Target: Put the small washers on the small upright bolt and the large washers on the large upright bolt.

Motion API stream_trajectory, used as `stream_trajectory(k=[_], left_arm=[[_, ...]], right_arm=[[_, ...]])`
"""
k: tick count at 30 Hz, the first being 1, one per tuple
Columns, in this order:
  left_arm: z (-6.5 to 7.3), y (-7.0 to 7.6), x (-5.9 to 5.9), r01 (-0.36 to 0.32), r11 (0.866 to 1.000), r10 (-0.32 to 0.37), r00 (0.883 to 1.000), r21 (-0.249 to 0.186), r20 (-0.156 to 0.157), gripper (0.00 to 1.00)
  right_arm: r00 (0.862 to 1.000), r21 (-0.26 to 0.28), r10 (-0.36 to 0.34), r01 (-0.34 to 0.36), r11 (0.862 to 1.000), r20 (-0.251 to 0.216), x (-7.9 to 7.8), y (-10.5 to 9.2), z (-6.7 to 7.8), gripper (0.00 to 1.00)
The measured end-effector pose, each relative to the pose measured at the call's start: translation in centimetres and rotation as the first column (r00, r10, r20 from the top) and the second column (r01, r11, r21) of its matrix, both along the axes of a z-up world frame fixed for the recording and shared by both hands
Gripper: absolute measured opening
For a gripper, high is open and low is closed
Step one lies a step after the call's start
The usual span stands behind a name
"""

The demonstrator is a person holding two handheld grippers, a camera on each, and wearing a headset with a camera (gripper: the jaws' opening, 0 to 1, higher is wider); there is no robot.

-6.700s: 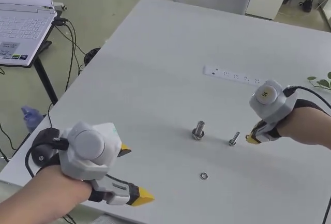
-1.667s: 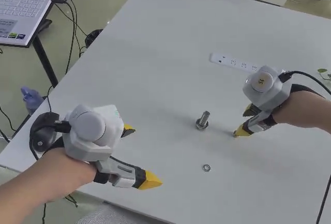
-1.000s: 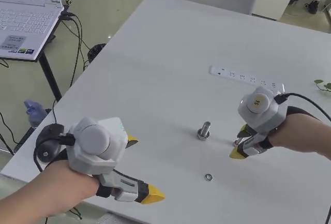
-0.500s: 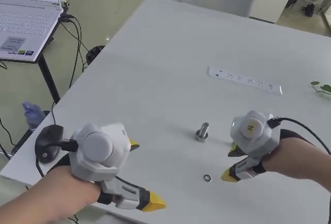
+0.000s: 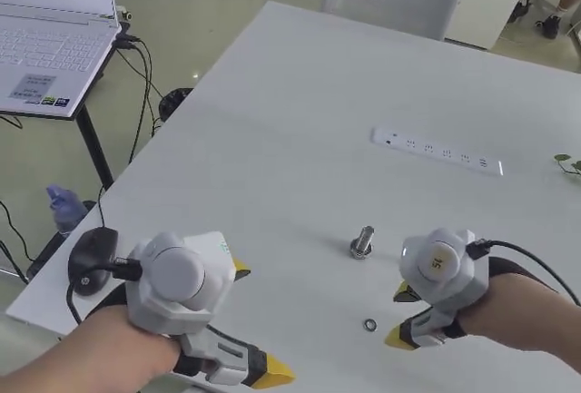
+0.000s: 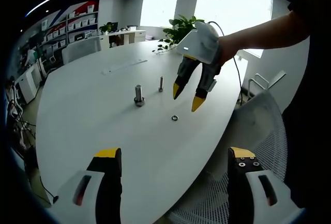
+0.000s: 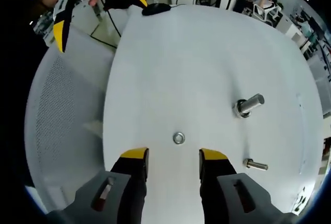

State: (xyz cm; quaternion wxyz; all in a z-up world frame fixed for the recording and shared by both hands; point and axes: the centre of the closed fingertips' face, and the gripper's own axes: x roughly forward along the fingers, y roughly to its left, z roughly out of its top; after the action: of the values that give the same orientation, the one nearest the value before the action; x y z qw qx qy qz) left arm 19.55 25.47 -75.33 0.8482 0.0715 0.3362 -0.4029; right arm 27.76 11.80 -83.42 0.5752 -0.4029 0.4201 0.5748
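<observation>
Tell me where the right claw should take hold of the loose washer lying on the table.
Grip the washer across its outer rim, coming down from above. It lies flat on the table, so no edge stands up; the open right claw likely needs one jaw on each side.

L gripper point(image 5: 256, 323), lower left of head view: white/grey plastic body, round dome cap, blk cable point(image 5: 116, 269) at rear. R gripper point(image 5: 400, 316), lower right: same build, round pale label point(image 5: 434, 262) w/ digits on cap, second blk cable point(image 5: 519, 253) over forearm. Jaws on both: blk shanks, yellow wedge tips, grey slotted bases, small screws.
</observation>
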Motion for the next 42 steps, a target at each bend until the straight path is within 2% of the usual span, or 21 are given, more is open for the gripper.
stream_trajectory(k=[3,9,17,22,28,33,35,38,42], left_arm=[[-0.2,0.0,0.0,0.001,1.000,-0.001,1.000,0.003,-0.003,0.84],[-0.3,0.4,-0.3,-0.007,1.000,0.007,1.000,0.007,-0.007,0.83],[-1.0,1.3,-1.1,-0.013,1.000,0.013,0.999,0.026,-0.033,0.82],[-1.0,1.8,-1.1,-0.019,0.999,0.020,0.999,0.029,-0.034,0.81],[-0.8,1.6,-0.7,-0.026,0.999,0.027,0.999,0.024,-0.028,0.80],[-0.9,1.4,-0.8,-0.021,0.999,0.022,0.999,0.025,-0.032,0.78],[-0.7,1.4,-0.8,-0.021,1.000,0.021,1.000,0.017,-0.021,0.75],[-0.6,1.3,-0.8,-0.025,1.000,0.025,0.999,0.010,-0.021,0.76],[-0.3,1.4,-0.8,-0.029,1.000,0.029,0.999,-0.004,-0.014,0.75]], right_arm=[[1.000,0.015,0.014,-0.013,1.000,-0.004,0.1,0.4,-0.8,0.40],[1.000,-0.017,0.023,-0.023,1.000,-0.007,0.4,0.5,-2.8,0.37],[0.998,-0.028,0.063,-0.062,0.998,0.016,0.6,1.2,-3.9,0.34],[0.997,-0.063,0.075,-0.074,0.995,0.013,0.7,1.0,-4.6,0.31],[0.996,-0.071,0.085,-0.084,0.994,0.024,0.8,1.0,-4.5,0.28],[0.995,-0.068,0.095,-0.093,0.993,0.029,0.7,1.0,-4.5,0.26],[0.995,-0.063,0.096,-0.094,0.994,0.028,0.6,1.0,-4.5,0.25],[0.995,-0.055,0.093,-0.091,0.994,0.030,0.6,1.1,-4.5,0.23],[0.995,-0.072,0.099,-0.096,0.993,0.033,0.6,1.3,-4.6,0.19]])
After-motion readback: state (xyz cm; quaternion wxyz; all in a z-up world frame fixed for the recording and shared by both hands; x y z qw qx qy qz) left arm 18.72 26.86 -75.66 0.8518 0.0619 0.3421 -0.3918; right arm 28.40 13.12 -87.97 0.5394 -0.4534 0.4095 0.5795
